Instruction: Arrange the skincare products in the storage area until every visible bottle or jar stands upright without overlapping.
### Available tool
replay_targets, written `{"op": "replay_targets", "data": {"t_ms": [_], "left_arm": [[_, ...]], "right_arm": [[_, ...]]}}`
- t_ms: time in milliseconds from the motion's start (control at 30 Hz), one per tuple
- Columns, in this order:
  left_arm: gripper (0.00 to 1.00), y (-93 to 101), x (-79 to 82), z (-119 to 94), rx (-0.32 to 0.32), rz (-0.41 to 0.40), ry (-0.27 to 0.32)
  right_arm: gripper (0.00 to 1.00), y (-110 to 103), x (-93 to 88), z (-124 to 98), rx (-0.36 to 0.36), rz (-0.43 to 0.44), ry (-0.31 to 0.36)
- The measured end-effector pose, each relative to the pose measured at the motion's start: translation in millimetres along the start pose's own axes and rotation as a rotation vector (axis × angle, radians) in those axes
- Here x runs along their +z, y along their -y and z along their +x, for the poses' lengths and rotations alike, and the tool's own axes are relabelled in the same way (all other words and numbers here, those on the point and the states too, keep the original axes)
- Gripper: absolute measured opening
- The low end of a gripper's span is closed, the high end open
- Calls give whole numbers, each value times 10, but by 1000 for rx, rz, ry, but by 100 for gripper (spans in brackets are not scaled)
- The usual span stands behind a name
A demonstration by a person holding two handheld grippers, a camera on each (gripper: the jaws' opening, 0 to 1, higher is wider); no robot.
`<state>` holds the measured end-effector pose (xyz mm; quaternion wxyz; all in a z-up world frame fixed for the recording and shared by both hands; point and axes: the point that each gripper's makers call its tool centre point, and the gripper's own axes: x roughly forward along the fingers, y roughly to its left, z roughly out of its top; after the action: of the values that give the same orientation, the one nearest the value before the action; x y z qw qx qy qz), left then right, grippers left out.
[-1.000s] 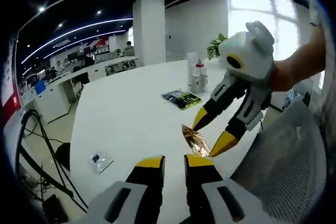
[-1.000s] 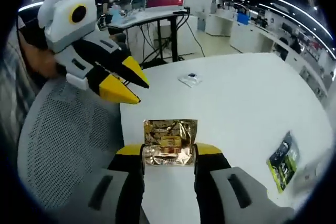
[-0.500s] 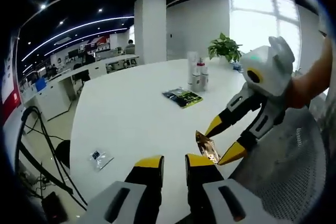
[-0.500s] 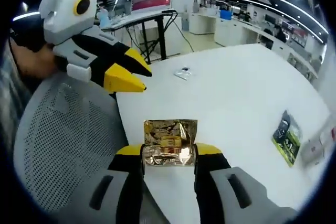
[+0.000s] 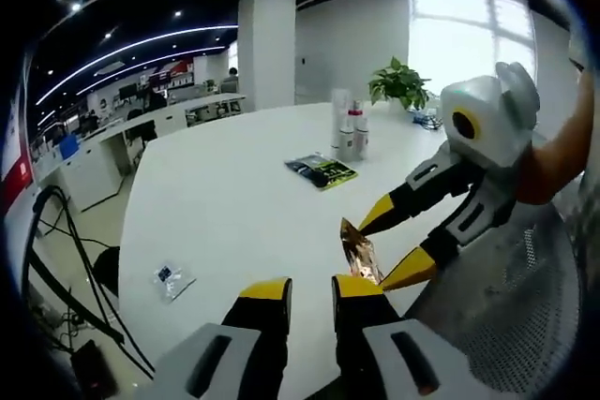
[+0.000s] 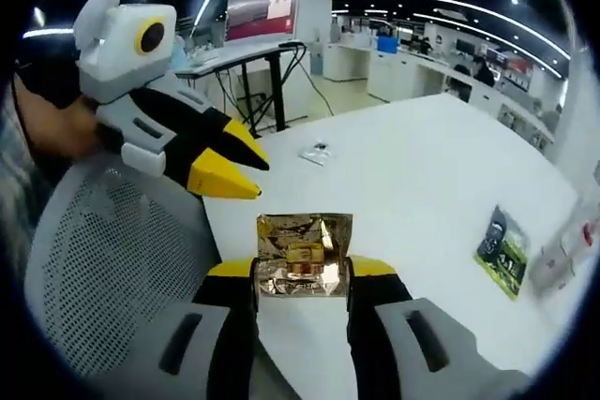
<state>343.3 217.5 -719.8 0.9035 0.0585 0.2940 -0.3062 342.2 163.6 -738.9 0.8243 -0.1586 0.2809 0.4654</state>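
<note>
Right gripper [image 6: 300,274]: clamped on one gold sachet [image 6: 304,253], held above the near desk [image 6: 422,185] edge. Left gripper [image 5: 309,289]: jaws slightly apart, empty. Far on desk: about three upright bottles [image 5: 349,133], one dark-green packet [image 5: 321,170], one small clear packet [image 5: 169,278]. Arranging apparently barely begun.

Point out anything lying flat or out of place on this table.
The green sachet and a small clear packet lie flat on the white table, apart from the upright bottles. The right tool holds a gold sachet above the table edge.
</note>
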Motion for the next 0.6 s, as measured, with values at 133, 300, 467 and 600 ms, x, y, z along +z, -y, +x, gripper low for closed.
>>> {"op": "replay_targets", "data": {"t_ms": [133, 300, 467, 600], "left_arm": [[17, 39, 11, 7, -18, 0, 1], [17, 37, 43, 9, -25, -18, 14], [18, 30, 47, 15, -26, -36, 13], [18, 19, 51, 14, -24, -45, 16]], "right_arm": [[34, -31, -2, -12, 1, 7, 15], [34, -81, -3, -37, 13, -4, 24], [34, -75, 23, -39, 20, -3, 40], [34, -50, 95, -28, 24, -11, 55]]}}
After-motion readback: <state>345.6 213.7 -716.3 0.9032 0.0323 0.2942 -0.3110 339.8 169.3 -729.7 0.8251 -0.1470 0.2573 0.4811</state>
